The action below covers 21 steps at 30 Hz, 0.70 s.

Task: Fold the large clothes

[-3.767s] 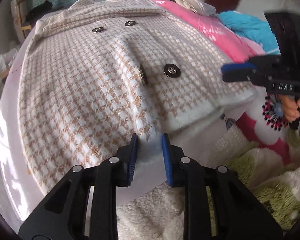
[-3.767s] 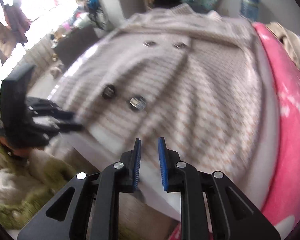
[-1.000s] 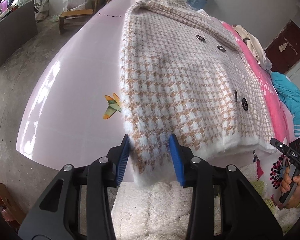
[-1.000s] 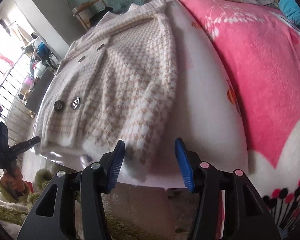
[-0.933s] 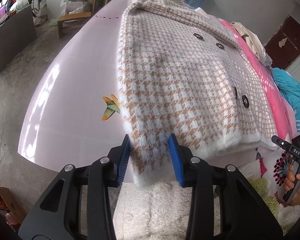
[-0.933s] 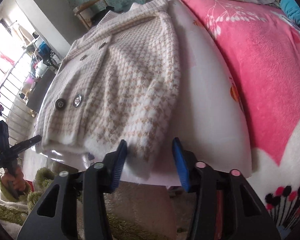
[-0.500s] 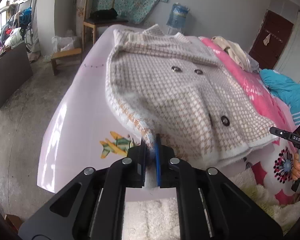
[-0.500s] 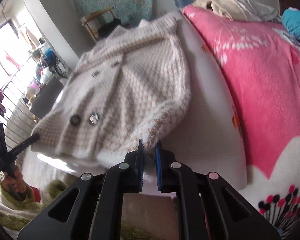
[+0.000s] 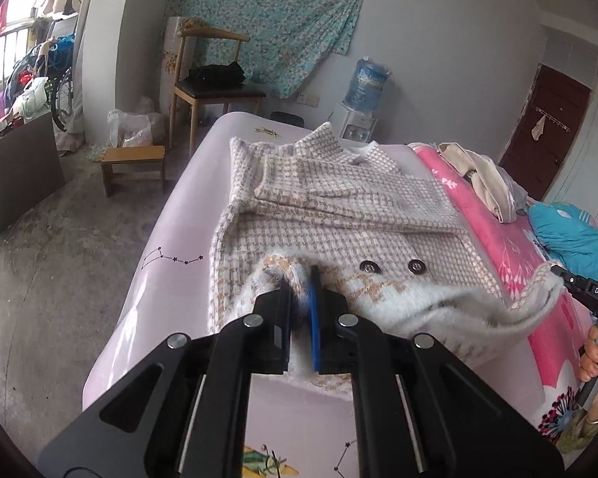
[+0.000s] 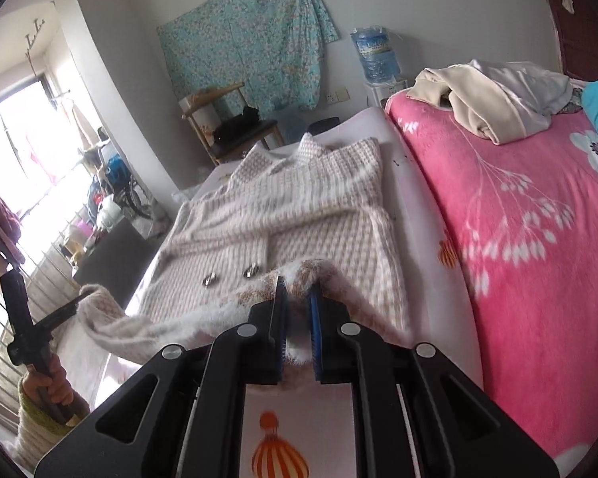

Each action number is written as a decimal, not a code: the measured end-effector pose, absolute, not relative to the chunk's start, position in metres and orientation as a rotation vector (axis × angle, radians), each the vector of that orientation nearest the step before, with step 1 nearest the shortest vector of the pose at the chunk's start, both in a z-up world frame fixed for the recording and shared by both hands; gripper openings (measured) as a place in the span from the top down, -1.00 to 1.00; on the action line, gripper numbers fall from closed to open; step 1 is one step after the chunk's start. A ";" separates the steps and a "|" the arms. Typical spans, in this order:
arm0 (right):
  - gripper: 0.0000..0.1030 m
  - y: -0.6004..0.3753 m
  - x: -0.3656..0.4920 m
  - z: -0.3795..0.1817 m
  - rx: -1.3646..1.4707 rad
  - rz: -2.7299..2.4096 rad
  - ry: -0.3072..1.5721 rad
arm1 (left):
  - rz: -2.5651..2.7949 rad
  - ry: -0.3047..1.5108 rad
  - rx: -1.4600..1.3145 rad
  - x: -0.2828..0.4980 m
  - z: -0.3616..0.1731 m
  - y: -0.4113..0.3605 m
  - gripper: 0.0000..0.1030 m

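Note:
A beige-and-white houndstooth coat (image 9: 339, 215) (image 10: 299, 215) with dark buttons lies front-up on a pale pink bed sheet (image 9: 171, 247), collar at the far end. My left gripper (image 9: 302, 279) is shut on the coat's fluffy hem at its left corner. My right gripper (image 10: 297, 285) is shut on the hem at the right corner. Both corners are raised off the bed, and the hem sags between them with its white inner side showing. The right gripper also shows at the right edge of the left wrist view, the left gripper at the left edge of the right wrist view.
A pink floral blanket (image 10: 518, 239) covers the bed to the right, with cream clothes (image 10: 482, 99) and a blue garment (image 9: 570, 231) on it. A wooden chair (image 9: 215, 79), a low stool (image 9: 133, 159) and a water dispenser (image 9: 362, 95) stand beyond the bed. Concrete floor lies to the left.
Both grippers closed on the coat's bottom corners, then rose and carried the hem up and toward the collar. The hem now hangs between them above the buttons.

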State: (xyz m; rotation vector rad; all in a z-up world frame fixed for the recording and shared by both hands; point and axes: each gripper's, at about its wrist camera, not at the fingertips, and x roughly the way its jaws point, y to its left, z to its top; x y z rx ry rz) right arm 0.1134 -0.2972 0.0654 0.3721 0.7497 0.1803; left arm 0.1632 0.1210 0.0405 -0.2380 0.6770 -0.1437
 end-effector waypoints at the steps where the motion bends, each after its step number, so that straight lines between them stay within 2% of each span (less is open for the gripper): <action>1: 0.80 -0.299 0.125 0.062 0.390 0.183 0.755 | -0.141 0.684 -0.245 0.173 0.038 0.123 0.86; 7: 0.75 -0.309 0.195 0.017 0.462 0.157 0.819 | -0.135 0.745 -0.342 0.230 0.010 0.142 0.72; 8: 0.61 -0.312 0.205 0.006 0.477 0.157 0.839 | -0.138 0.763 -0.372 0.238 0.003 0.148 0.58; 9: 0.56 -0.313 0.212 -0.002 0.483 0.157 0.858 | -0.137 0.781 -0.402 0.245 -0.003 0.153 0.35; 10: 0.34 -0.315 0.218 -0.009 0.484 0.142 0.875 | -0.129 0.788 -0.422 0.249 -0.007 0.157 0.20; 11: 0.02 -0.318 0.221 -0.014 0.476 0.100 0.882 | -0.109 0.784 -0.429 0.252 -0.010 0.162 0.03; 12: -0.03 -0.320 0.221 -0.016 0.467 0.077 0.875 | -0.106 0.777 -0.430 0.252 -0.012 0.164 0.03; 16: -0.03 -0.318 0.207 0.001 0.418 0.087 0.818 | -0.145 0.731 -0.425 0.241 -0.002 0.167 0.04; 19: -0.03 -0.285 0.192 0.020 0.282 0.197 0.781 | -0.276 0.711 -0.354 0.225 0.009 0.142 0.06; 21: 0.08 -0.248 0.184 0.018 0.154 0.289 0.812 | -0.384 0.738 -0.285 0.217 0.007 0.112 0.06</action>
